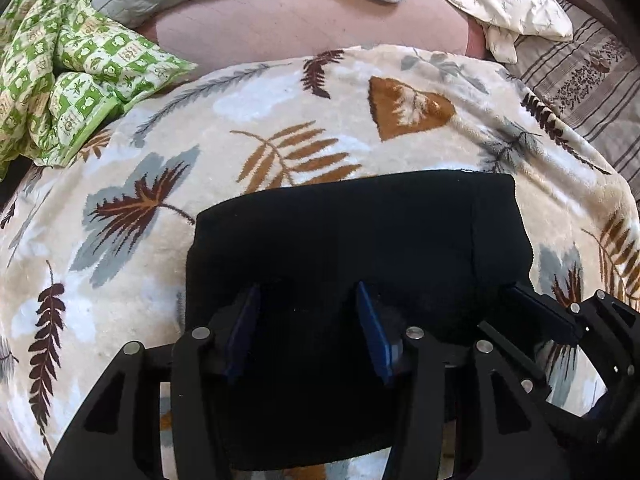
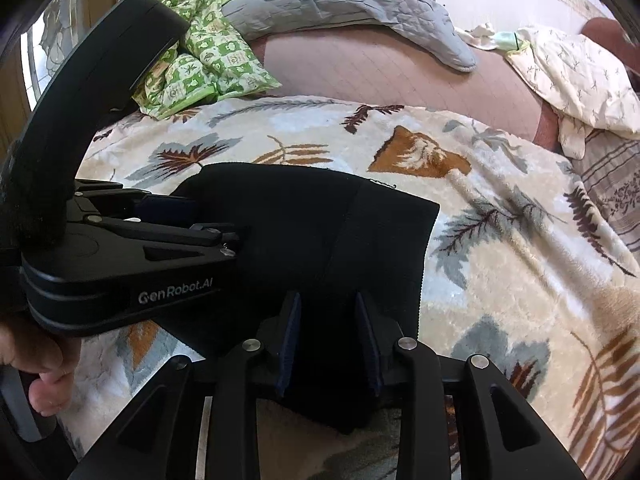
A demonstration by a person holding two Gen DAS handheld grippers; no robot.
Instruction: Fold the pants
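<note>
Both my grippers, left (image 1: pixel 308 332) and right (image 2: pixel 328 344), sit part-open over the folded pants (image 1: pixel 360 240), gripping nothing (I think); pulling away carelessly could snag fabric and undo the fold.

Black pants (image 1: pixel 352 232) on leaf-print blanket (image 1: pixel 280 112)

"genrobot.ai", seemingly, on the left tongs (image 2: pixel 224 220)

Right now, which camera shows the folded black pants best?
Left wrist: the black pants sit centered, with their left, far and right edges visible on the leaf blanket. In the right wrist view, the left tongs cover the pants' left side.
</note>
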